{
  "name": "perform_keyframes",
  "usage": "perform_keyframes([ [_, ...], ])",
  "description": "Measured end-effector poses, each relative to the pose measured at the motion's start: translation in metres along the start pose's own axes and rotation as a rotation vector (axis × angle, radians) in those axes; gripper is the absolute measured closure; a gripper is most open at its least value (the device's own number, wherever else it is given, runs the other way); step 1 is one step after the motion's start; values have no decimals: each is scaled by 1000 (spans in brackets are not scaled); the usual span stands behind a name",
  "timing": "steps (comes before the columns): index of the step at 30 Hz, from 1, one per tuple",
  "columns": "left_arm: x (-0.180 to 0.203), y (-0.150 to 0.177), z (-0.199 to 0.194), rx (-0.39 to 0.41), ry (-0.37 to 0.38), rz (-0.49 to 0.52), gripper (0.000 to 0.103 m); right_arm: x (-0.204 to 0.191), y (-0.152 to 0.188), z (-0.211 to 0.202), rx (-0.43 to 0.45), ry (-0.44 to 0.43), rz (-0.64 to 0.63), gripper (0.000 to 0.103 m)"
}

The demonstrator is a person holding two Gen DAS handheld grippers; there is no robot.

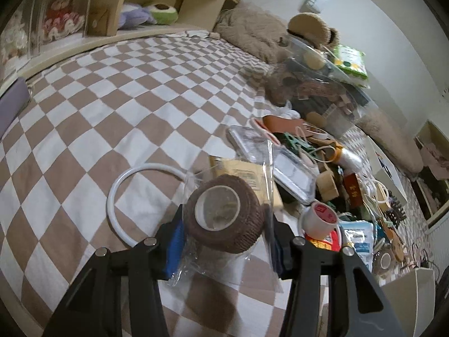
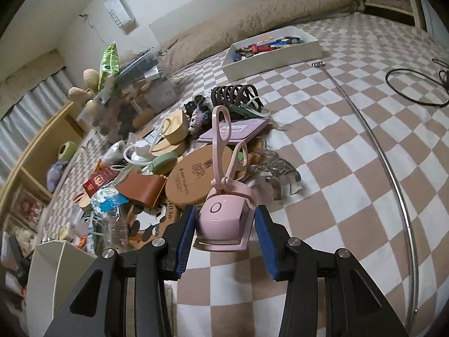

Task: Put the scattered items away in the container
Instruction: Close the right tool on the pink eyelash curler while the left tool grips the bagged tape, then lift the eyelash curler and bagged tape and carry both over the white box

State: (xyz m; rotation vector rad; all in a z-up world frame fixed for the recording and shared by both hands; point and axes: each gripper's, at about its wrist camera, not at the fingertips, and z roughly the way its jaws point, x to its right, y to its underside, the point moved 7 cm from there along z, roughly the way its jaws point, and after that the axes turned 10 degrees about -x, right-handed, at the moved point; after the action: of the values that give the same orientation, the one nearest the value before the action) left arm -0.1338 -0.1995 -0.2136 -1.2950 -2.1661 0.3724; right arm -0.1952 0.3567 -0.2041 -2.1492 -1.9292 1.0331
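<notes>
Two grippers are both gripping something above your checkered bedspread (image 1: 92,118). Your left gripper (image 1: 227,234) is clamped on a brown roll of bandage wrap (image 1: 224,214) sealed in a clear plastic bag (image 1: 224,264), the blue pads pressing the bag from either side and the roll lifted off the cloth. Just beyond it, on the left, a white ring (image 1: 118,185) lies flat on the squares. Your right gripper (image 2: 224,234) holds a pink gadget (image 2: 224,216) by its body, its two looped handles standing up past the fingertips. Near the bottom edge of both views you can see a corner of a white box (image 2: 56,266), beside the pile. Past the grippers the scattered pile (image 1: 322,168) spreads over the bedspread: a roll of tape with a red label (image 1: 320,216), a brown leather pouch (image 2: 140,188), a round cork coaster (image 2: 193,177), a purple card (image 2: 235,130) and a dark hair claw (image 2: 235,94). Farther back sits a clear plastic bin (image 2: 134,95) already stuffed with things, and beyond it a shallow white tray (image 2: 269,53) of small items rests well apart near the beige pillow (image 2: 252,19).
</notes>
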Motion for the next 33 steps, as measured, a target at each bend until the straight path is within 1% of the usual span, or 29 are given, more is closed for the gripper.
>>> perform_keyframes([
  [2, 6, 2, -3, 11, -2, 20, 53, -2, 2, -1, -1, 1, -5, 59],
  [5, 17, 4, -7, 25, -8, 56, 53, -4, 9, 2, -26, 7, -14, 59],
  [10, 33, 7, -12, 47, -20, 122, 53, -7, 23, 17, -103, 49, -39, 59],
  [14, 44, 9, -19, 58, 9, 157, 53, -4, 24, 26, -131, 80, -42, 59],
  [17, 53, 7, -31, 87, 31, 181, 53, -1, 24, 30, -140, 74, -30, 56],
  [20, 59, 7, -40, 106, 53, 190, 53, -1, 21, 33, -143, 87, -33, 55],
  [22, 63, 7, -46, 119, 60, 204, 53, -2, 20, 36, -150, 96, -39, 50],
  [23, 66, 7, -50, 125, 67, 210, 53, -3, 20, 39, -157, 96, -43, 45],
  [24, 68, 6, -54, 131, 76, 214, 53, -5, 19, 41, -159, 99, -50, 43],
  [28, 79, 6, -72, 164, 117, 232, 53, -8, 18, 42, -144, 131, -81, 43],
  [30, 86, 6, -83, 182, 137, 246, 53, -7, 18, 40, -133, 151, -88, 57],
  [31, 89, 7, -87, 189, 147, 250, 53, -6, 18, 38, -127, 151, -86, 57],
  [33, 95, 8, -95, 200, 168, 258, 53, -6, 18, 35, -118, 119, -70, 58],
])
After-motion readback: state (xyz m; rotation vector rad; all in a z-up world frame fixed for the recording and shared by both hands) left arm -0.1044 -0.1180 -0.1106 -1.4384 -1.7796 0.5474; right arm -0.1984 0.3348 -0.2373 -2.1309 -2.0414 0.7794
